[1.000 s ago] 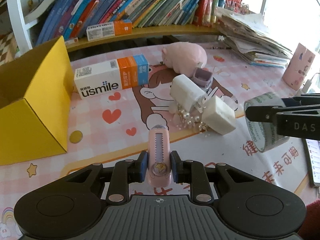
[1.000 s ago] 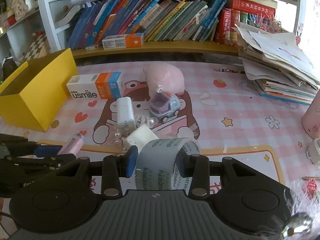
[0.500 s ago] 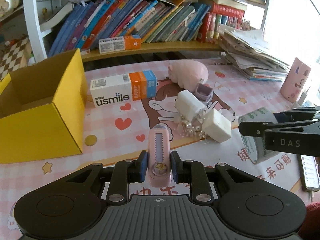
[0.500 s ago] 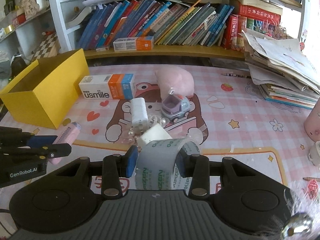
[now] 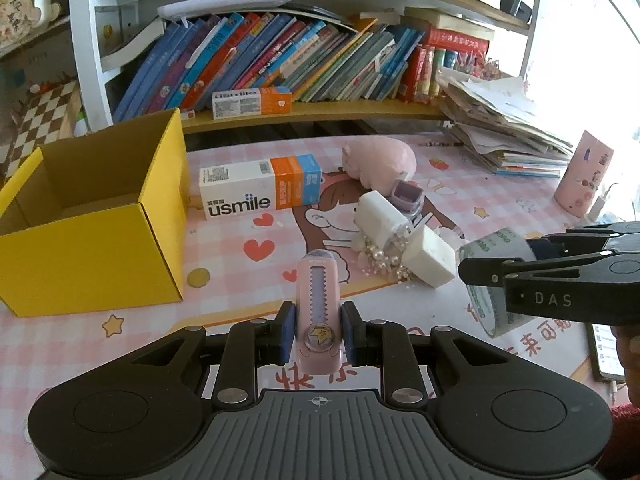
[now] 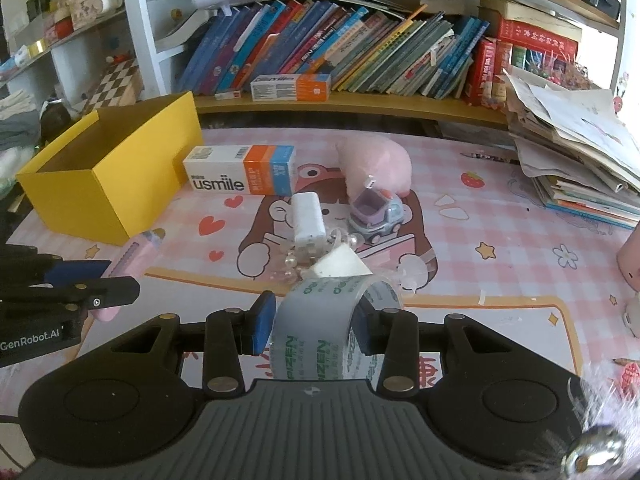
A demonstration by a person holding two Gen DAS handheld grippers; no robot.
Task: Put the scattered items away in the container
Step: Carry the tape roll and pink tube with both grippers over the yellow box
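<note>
Over on the far left sits the yellow box (image 5: 92, 216), open at the top, and everything else is placed off that. Just right of it lies the usmile carton (image 5: 260, 188) flat on the surface (image 5: 120, 360), then further right the heap: pink plush (image 5: 380, 160), toy car (image 6: 376, 216), two white chargers (image 5: 380, 216) and a tangle of beads (image 5: 380, 258).

Nearer the camera, right of the box's front corner, the left gripper (image 5: 318, 332) has its jaws pinching a pink utility knife (image 5: 319, 300). The knife's long axis runs straight out along the jaws, tip pointing away. Further right again, the right gripper (image 6: 308, 324) has its jaws clamped on a roll of clear tape (image 6: 332, 332), held on edge.

Key thing for the drop, I reckon: the box lies up and to the left of both sets of jaws, and the left hand is clearly nearer, so the knife probably goes first.
</note>
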